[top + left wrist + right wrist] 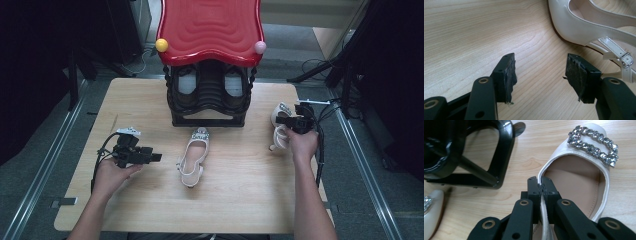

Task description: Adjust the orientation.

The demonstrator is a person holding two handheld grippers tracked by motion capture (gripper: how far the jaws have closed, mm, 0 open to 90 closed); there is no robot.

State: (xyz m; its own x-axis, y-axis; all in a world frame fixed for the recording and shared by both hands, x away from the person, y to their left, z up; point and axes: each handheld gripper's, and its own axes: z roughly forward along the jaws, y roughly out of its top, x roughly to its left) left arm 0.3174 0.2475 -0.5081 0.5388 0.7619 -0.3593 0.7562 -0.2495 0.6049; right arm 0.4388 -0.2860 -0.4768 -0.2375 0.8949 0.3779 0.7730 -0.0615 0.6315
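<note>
the person is working on putting a pair of white shoes away, it looks like, into the black shoe rack [209,107] with the red top at the far side of the table [150,210]. the right gripper [541,186] is pinching the side wall of the right-hand shoe [584,185], its jaws closed tight on the thin edge just behind the jewelled buckle [594,145], one pad inside the shoe and one outside. so the grasp seems to be made, and i'd guess the next move is calling for a lift and a carry toward the rack without letting that thin rim slip. the left gripper [540,75] is hanging with jaws standing wide and nothing between them; the other shoe [194,156] is lying near mid-table, its heel end just beyond the tips and off to one side.
</note>
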